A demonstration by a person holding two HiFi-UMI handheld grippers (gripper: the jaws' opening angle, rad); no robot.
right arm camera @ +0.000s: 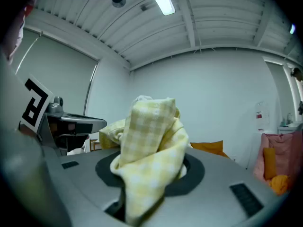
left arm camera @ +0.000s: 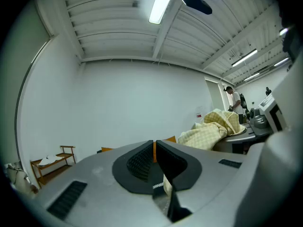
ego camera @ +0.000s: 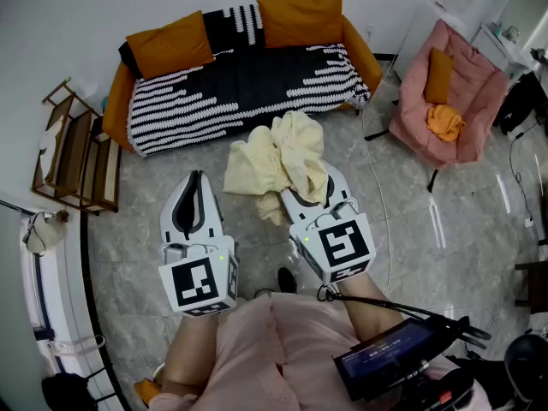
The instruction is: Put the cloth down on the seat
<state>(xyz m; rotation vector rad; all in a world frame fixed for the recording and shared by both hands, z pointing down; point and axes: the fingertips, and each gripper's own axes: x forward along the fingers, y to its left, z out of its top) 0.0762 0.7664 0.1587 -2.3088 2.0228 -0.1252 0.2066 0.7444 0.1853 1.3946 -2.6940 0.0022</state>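
**Item: cloth** [ego camera: 278, 165]. Pale yellow check, bunched, not flat.
- Orientation: in right gripper view the main fold stands up out of the jaws, long axis along the jaws' line, free end pointing away from the gripper twd the sofa [ego camera: 248, 84]. In head view it reads as a wide wad w/ no clear long axis; one lobe spreads to the left and a short tail hangs below.
- Position: at the tip of the right gripper [ego camera: 310, 187], draped over its jaws, held in the air above the grey floor [ego camera: 171, 182], short of the sofa front edge. Not on the seat.

**Right gripper:** clenched on the cloth, fabric packed between the jaws.

**Left gripper** [ego camera: 197, 178]**:** jaws closed together, nothing between them; beside the right gripper, just left of the cloth, apart from it.

**Surroundings:** sofa w/ black-and-white striped cover and 2 orange cushions [ego camera: 171, 43]; pink chair [ego camera: 462, 101] at right; wooden rack [ego camera: 77, 148] at left.
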